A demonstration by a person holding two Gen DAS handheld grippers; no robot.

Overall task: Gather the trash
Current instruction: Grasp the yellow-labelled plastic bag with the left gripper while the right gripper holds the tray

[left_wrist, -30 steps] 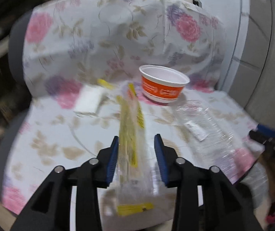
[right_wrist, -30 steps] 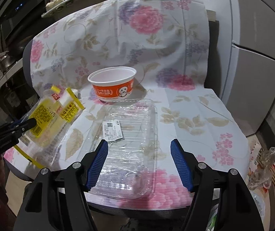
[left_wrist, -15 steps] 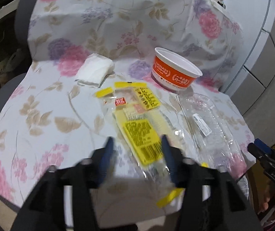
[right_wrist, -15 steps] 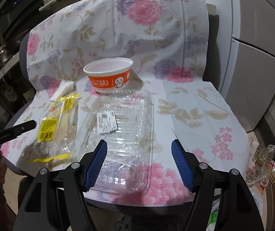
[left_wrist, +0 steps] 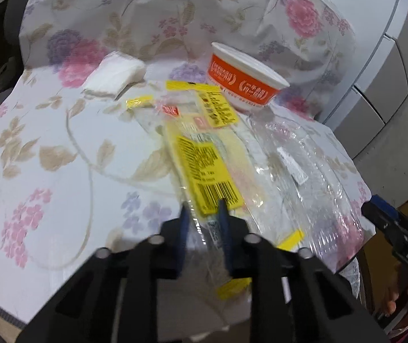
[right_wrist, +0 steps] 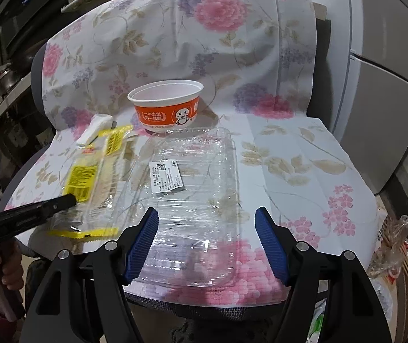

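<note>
A clear wrapper with yellow labels (left_wrist: 204,157) lies flat on the floral cloth. My left gripper (left_wrist: 203,217) is closing its jaws on the wrapper's near end, which sits pinched between the blue pads. In the right wrist view the same wrapper (right_wrist: 89,177) has the left gripper's (right_wrist: 68,201) black tip on it. A clear plastic tray (right_wrist: 195,188) with a white label lies in the middle. My right gripper (right_wrist: 206,243) stands open, its fingers to either side of the tray's near end and apart from it. An orange and white bowl (right_wrist: 166,105) stands upright behind the tray.
A folded white napkin (left_wrist: 112,74) lies at the back left. The floral cloth (right_wrist: 303,171) covers a chair's seat and backrest. A plastic bag of rubbish (right_wrist: 392,245) hangs low on the right, beside grey cabinets (right_wrist: 381,91). Kitchen shelves stand at the far left.
The wrapper, on edge between the left fingers a second ago, now lies flat. The left gripper widened, sank, then closed on the wrapper's near end. The right gripper has kept still.
</note>
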